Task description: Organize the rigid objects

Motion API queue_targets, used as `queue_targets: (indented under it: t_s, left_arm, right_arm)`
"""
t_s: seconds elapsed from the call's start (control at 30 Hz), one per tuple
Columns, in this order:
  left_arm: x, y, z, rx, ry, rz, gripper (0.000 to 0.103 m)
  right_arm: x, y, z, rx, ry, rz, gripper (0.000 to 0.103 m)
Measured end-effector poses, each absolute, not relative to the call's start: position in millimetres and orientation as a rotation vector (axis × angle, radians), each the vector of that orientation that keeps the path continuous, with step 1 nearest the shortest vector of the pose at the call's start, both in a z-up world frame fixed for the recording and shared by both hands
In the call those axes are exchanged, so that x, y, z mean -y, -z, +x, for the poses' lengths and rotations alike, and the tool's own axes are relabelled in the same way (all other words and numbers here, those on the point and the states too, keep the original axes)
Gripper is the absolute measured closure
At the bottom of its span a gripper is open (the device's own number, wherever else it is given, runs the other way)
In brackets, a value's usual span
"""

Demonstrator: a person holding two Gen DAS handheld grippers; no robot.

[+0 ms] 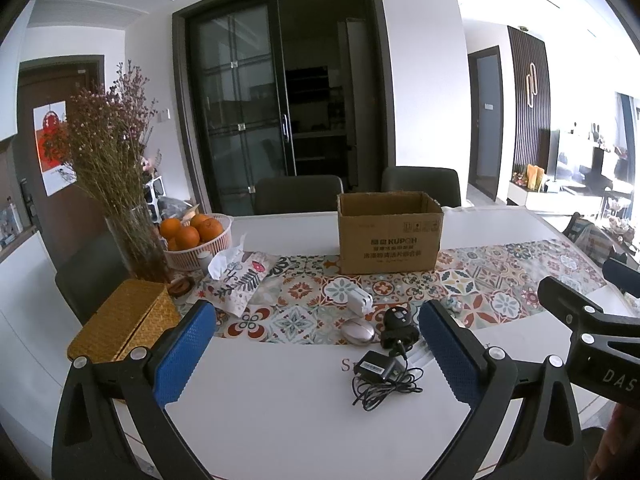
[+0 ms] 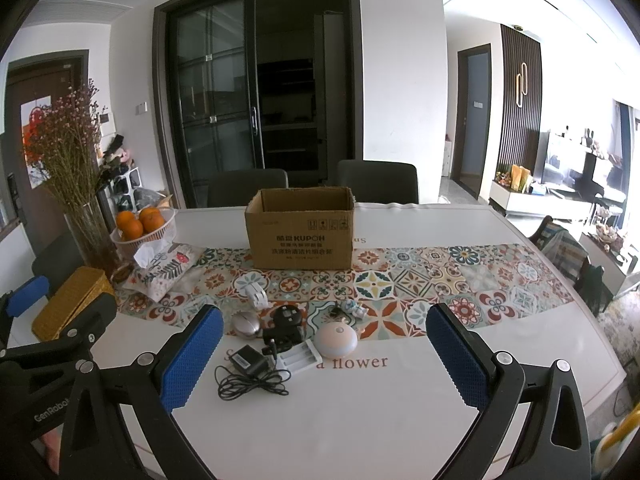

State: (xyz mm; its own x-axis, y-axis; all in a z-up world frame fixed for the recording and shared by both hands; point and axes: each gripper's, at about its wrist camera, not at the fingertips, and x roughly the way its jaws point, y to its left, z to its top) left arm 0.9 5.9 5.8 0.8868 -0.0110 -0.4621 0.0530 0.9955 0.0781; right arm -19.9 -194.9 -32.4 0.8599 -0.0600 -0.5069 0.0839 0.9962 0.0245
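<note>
Both of my grippers hang above the near end of the white table (image 2: pixel 360 420), the left gripper (image 1: pixel 316 354) and the right gripper (image 2: pixel 324 354) each with blue pads spread wide and nothing between them.

The small things to sort lie in a cluster just ahead, at the near edge of the patterned table runner (image 2: pixel 400 280): a black power adapter (image 2: pixel 249 361) with its tangled cord (image 2: pixel 250 384), a white battery charger (image 2: pixel 301 359) touching a round pale dome lamp (image 2: pixel 336 339), a black gadget (image 2: pixel 285 326), a silvery oval case (image 2: pixel 245 324), a white plug (image 2: pixel 256 298) and a small figurine (image 2: pixel 354 309).

The open cardboard box (image 2: pixel 301 236) stands farther back on the runner, with clear table between it and the cluster.

Off to the left stand a woven yellow box (image 1: pixel 124 322), a floral tissue pouch (image 1: pixel 236 276), a basket of oranges (image 1: pixel 198 240) and a glass vase of dried flowers (image 1: pixel 134 240).
</note>
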Motion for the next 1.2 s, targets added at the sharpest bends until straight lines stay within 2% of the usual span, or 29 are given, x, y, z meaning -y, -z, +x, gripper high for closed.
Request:
queue_targets:
  t_s: [1.2]
  left_arm:
    - [-0.8,-4.0,6.2,-0.489,0.043,0.095,0.0]
  right_arm:
    - [193.9,32.5,-17.6,-0.531,0.076,0.048,0.0]
